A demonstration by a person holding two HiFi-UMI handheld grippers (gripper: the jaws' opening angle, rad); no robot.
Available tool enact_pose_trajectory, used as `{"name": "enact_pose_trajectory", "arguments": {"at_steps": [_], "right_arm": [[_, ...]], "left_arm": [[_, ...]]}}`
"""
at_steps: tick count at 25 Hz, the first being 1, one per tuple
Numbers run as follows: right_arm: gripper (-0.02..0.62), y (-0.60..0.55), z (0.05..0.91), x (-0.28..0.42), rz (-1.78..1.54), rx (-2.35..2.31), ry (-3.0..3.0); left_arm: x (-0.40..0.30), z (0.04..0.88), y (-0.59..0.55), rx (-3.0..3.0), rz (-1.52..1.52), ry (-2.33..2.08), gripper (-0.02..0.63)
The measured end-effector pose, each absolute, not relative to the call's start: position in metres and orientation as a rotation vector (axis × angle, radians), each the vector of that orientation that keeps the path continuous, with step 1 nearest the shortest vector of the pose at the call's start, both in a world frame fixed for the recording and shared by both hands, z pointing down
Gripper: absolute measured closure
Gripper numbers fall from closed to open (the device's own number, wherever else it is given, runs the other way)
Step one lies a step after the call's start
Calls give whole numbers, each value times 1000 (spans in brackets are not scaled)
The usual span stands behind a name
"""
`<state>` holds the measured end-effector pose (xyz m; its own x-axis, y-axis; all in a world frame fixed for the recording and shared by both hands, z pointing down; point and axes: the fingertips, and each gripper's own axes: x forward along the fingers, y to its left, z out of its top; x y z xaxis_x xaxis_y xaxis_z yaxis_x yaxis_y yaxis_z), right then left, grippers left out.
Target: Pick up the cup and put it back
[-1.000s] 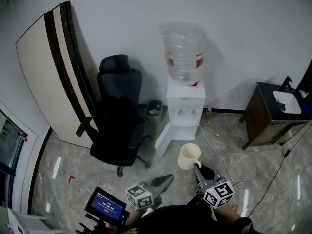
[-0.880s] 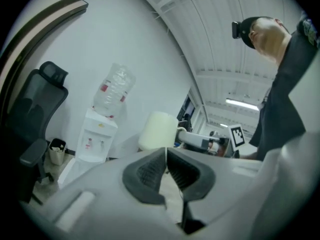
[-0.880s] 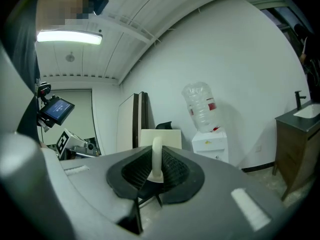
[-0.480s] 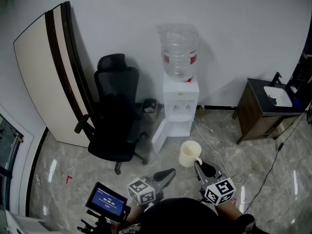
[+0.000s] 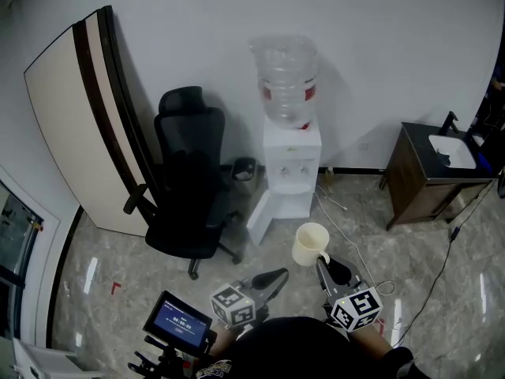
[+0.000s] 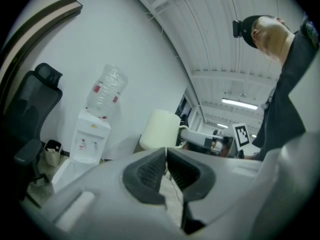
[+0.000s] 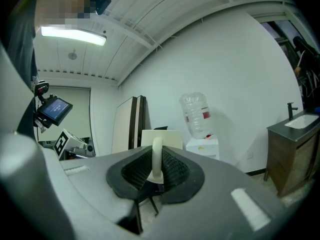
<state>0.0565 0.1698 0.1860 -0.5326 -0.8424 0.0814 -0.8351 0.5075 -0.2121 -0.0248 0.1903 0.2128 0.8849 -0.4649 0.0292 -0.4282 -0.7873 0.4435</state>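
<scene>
The cream-coloured ceramic cup with a loop handle (image 5: 310, 243) is off any surface. It hangs in the air over the grey marbled floor (image 5: 379, 251), in front of the person and on the near side of the white water dispenser with a clear bottle on top (image 5: 290, 168). The right claw (image 5: 322, 264) has it by the handle. In the right gripper view the two black ribbed pads sit narrow with the pale loop clamped between them, and the cup's body stands upright just beyond the tips.

Over the last second little has changed about the cup. The hold on the handle is the same, the cup has not tipped, and it sits only slightly higher in the head view. The room has moved around it: the dispenser and the dark wooden sink cabinet (image 5: 430, 176) have shifted in the frame. That reads as the head or body moving, not a new handling step.

The left claw (image 5: 276, 277) is held out beside the right one, with its pads closed together on nothing.

In my judgement the pick-up is done and the cup is being carried. The put-back is still to come, and no surface to receive it shows under the cup.
</scene>
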Motion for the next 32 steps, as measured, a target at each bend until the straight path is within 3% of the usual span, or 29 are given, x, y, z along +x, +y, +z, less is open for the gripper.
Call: {"name": "enact_pose_trajectory", "arguments": {"at_steps": [32], "right_arm": [[548,203,184,124,-334,-1438,2737]], "left_arm": [[52,214,226,2602,-95,-647,601]]}}
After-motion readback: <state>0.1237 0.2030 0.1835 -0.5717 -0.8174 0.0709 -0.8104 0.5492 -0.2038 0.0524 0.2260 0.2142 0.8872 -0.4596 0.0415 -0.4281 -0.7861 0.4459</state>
